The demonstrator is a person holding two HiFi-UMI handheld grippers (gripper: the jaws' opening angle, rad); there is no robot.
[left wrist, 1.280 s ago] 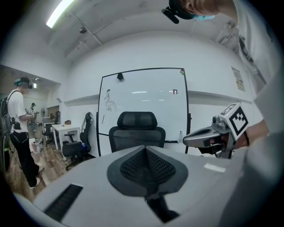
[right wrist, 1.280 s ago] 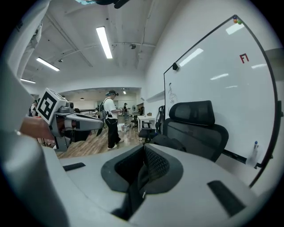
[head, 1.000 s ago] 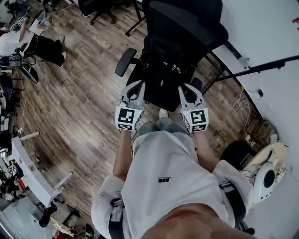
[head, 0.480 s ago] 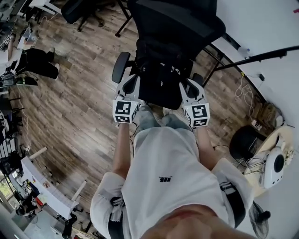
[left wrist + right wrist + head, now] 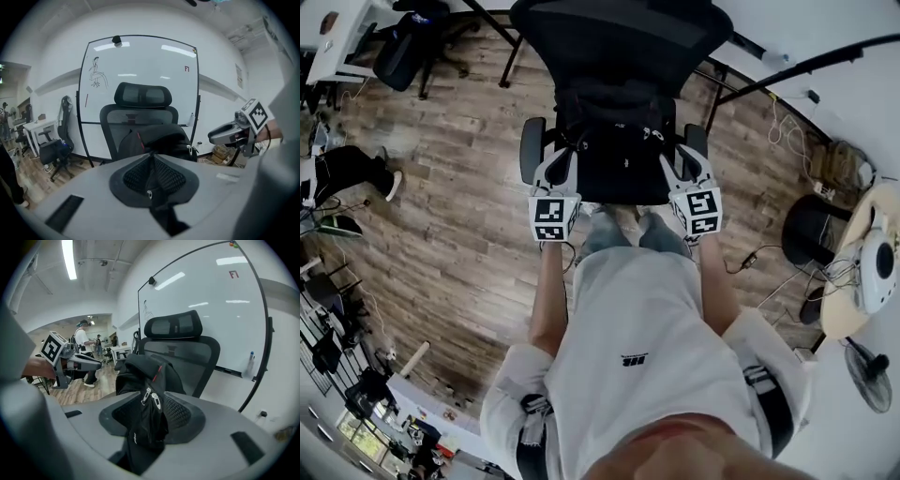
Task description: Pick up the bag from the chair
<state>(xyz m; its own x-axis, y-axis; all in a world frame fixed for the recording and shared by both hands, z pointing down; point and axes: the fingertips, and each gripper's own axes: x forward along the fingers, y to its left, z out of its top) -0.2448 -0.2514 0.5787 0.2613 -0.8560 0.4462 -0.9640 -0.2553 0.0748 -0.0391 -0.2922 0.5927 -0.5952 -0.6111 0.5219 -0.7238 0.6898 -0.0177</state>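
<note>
The left hand-held gripper (image 5: 560, 161) has its jaws pressed together, with nothing clearly caught in them. The right hand-held gripper (image 5: 679, 159) stands fairly wide, its jaws having just been opening. The zippered front of the bag (image 5: 140, 373) shows in the gap, and the pads do not appear to press on it.

Both tools point at the black bag, which sits slumped on the seat of the chair (image 5: 619, 37), leaning against the backrest between the armrests.

It looks like a soft fabric backpack that will sag and fold when lifted. Its weight cannot be read. A strap or a thick fold near the top, by the red trim (image 5: 159, 369), seems a safer hold than the small zipper pulls (image 5: 151, 399).
</note>
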